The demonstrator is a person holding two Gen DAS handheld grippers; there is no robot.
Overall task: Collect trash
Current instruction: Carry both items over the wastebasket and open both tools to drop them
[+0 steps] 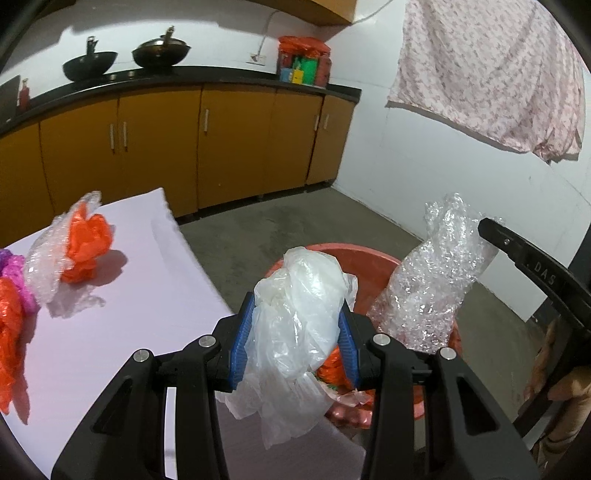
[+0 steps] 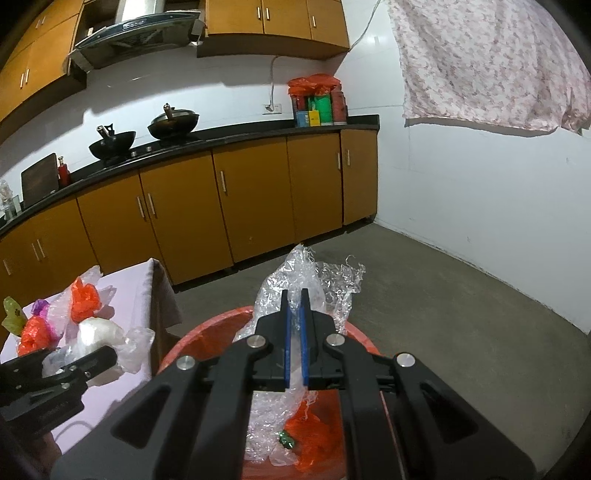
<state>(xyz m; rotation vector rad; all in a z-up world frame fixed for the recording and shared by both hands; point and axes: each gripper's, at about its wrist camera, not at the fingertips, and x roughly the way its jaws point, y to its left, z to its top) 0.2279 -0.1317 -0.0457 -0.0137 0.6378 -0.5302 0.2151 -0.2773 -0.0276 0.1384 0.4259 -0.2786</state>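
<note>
Left wrist view: both grippers carry plastic trash above the red bin (image 1: 369, 258).
Left gripper (image 1: 295, 332) grasps a white plastic bag (image 1: 299, 306) between its fingers; right gripper (image 2: 294, 332) is clenched on clear bubble wrap (image 2: 295, 273). More crumpled bags (image 1: 85, 240) lie on the bench (image 1: 147, 280). "DAS" is readable on the right gripper; only the right wrist view shows the range hood (image 2: 136, 29).

Legible: "DAS" in pale raised letters on black arm of right gripper (image 1: 480, 225), seen from left wrist. Lettering on left gripper (image 2: 107, 356) body blurred, unreadable. No other readable markings.
</note>
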